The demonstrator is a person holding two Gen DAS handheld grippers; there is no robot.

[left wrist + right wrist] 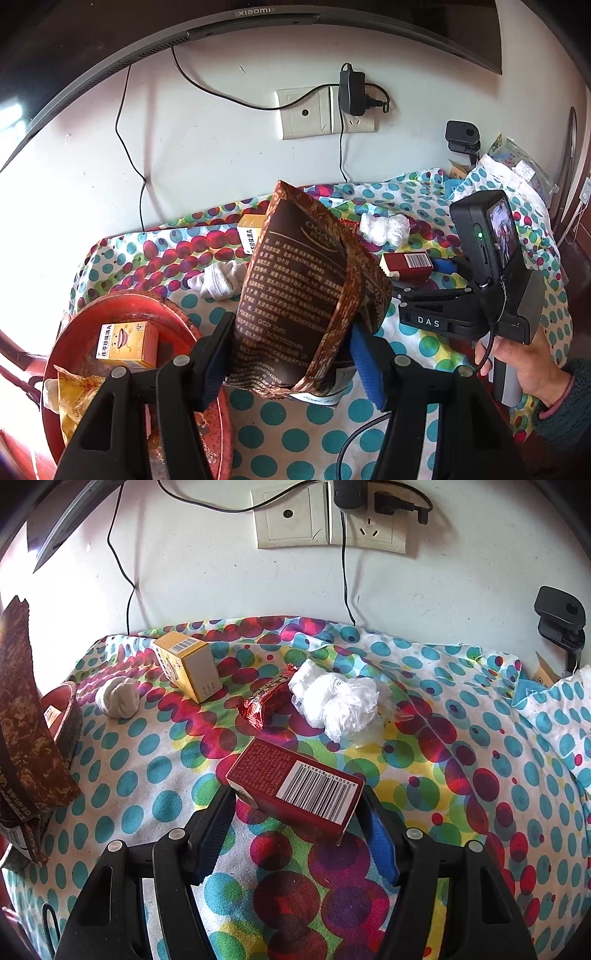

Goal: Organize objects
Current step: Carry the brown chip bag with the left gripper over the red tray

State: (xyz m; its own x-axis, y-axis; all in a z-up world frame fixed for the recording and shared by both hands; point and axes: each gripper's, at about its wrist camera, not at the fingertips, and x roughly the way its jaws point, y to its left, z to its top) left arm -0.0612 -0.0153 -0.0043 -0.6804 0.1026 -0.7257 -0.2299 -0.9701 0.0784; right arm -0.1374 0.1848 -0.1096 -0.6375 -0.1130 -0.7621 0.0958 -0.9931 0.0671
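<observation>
- Clearly, the left gripper [291, 354] clamps a tall brown foil bag [306, 288], glossy and creased, with a serrated top edge and fine pale print; the bag stands lifted above the cloth, its lower end crumpled between the ribbed pads.
- Beside it sits a round red tray [173, 317], its surface scuffed and stained, holding a small yellow carton [127, 345] and a crinkled yellow wrapper [72, 391] that the gripper's arm partly covers.
- Under everything lies a soft tablecloth [122, 794] printed with teal, red and green dots, rumpled toward the right.
- At the right gripper [299, 812], the jaws stand on either side of a red cardboard box [295, 786] with a white barcode panel; the box rests tilted on the cloth, and I cannot tell whether the pads press on it or merely sit close.
- Further back lie a second yellow carton [190, 664] on its side, a shiny red candy wrapper [264, 699], a wad of thin clear-white plastic [338, 701], and a balled white sock [118, 696].
- From the left view, a hand [517, 362] with a knitted cuff grips the right tool's handle; the red box is half hidden behind it.
- Print on the bag and box is too small to read.
</observation>
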